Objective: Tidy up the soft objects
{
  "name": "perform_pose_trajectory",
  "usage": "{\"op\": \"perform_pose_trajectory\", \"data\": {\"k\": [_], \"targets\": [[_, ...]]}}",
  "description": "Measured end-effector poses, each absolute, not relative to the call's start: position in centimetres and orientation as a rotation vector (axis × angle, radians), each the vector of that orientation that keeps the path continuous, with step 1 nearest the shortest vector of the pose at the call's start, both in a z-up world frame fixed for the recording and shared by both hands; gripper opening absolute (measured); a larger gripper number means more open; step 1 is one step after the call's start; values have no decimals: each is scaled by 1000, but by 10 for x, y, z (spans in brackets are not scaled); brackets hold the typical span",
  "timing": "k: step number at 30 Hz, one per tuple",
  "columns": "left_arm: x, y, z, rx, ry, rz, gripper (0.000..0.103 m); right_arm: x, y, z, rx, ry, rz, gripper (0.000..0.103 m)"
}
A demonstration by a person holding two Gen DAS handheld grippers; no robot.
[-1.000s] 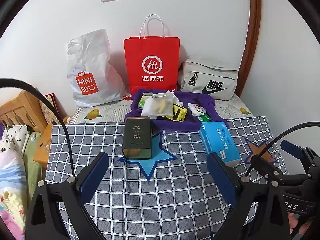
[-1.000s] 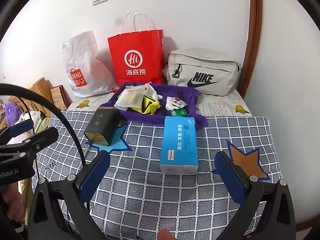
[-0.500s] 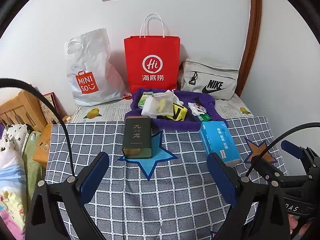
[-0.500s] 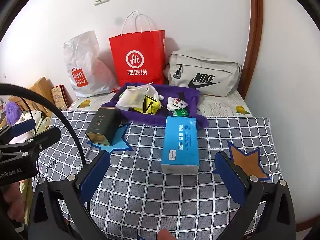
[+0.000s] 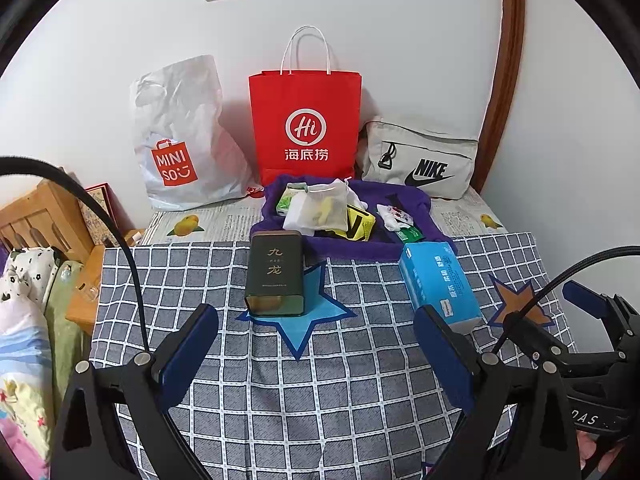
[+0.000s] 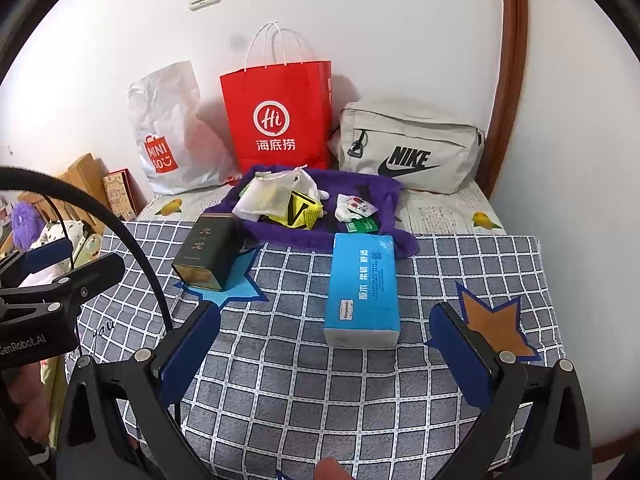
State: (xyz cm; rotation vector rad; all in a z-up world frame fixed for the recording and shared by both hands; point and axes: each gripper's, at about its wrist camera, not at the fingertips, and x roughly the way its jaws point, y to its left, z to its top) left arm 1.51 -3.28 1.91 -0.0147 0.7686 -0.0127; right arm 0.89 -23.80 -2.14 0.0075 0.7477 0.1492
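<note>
A blue tissue pack [image 6: 362, 290] lies on the checked cloth [image 6: 304, 380], just ahead of my right gripper [image 6: 324, 340], which is open and empty; the pack also shows in the left wrist view [image 5: 438, 282]. A dark green tin [image 5: 275, 278] lies on a blue star patch ahead of my left gripper [image 5: 316, 340], also open and empty. Behind them a purple cloth [image 5: 412, 204] holds a white mesh pouch [image 5: 320, 208], a yellow packet [image 5: 360, 226] and small sachets [image 5: 394, 216].
A white Miniso bag [image 5: 180, 136], a red paper bag [image 5: 306, 128] and a grey Nike bag [image 5: 420, 160] stand against the back wall. An orange star patch [image 6: 494, 326] is at the right. Wooden furniture [image 5: 36, 216] and bedding [image 5: 24, 320] are at the left.
Both grippers have crept slightly forward toward the table objects. Nothing on the table has moved.
</note>
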Motion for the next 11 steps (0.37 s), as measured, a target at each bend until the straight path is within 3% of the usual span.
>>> {"op": "perform_pose_trajectory", "data": {"k": [11], "targets": [[16, -29, 17, -19, 772, -11, 99, 7, -239, -21, 7, 743, 155, 103]]}}
